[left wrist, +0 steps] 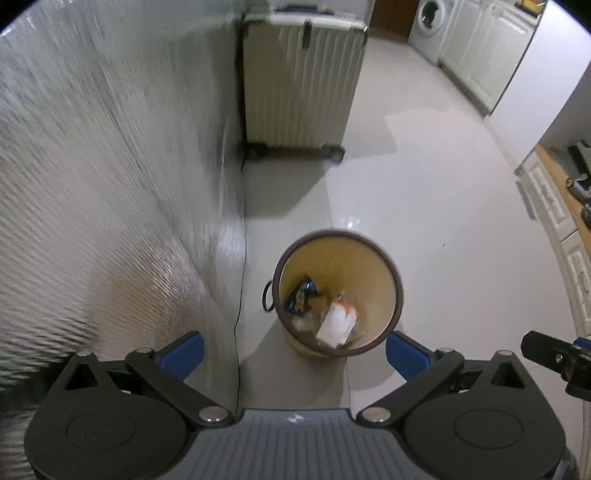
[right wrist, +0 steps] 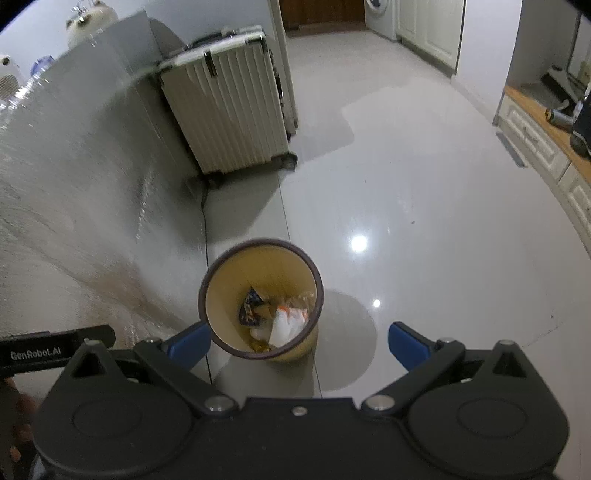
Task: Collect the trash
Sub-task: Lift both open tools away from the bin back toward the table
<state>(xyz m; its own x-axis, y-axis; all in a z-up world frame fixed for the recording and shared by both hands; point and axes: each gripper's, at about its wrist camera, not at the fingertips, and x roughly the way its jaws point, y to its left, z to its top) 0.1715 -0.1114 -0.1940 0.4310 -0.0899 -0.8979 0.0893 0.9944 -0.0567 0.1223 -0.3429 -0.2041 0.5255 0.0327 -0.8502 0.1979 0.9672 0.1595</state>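
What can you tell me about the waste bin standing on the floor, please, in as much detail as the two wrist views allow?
The waste bin is a round, open-topped container with a dark brown rim, yellowish-tan walls and a dark ring handle on one side. It looks like plastic. It stands upright on the glossy pale floor, close beside a silvery textured panel. Inside lie a white-and-orange wrapper, a dark blue packet and some clear crumpled film. Both open grippers are above it, touching nothing.

A home kitchen area: washing machine (left wrist: 432, 27), white cabinets (left wrist: 480, 51), glossy tiled floor (left wrist: 424, 192) (ribbed suitcase (left wrist: 299, 85) parked by the wall).
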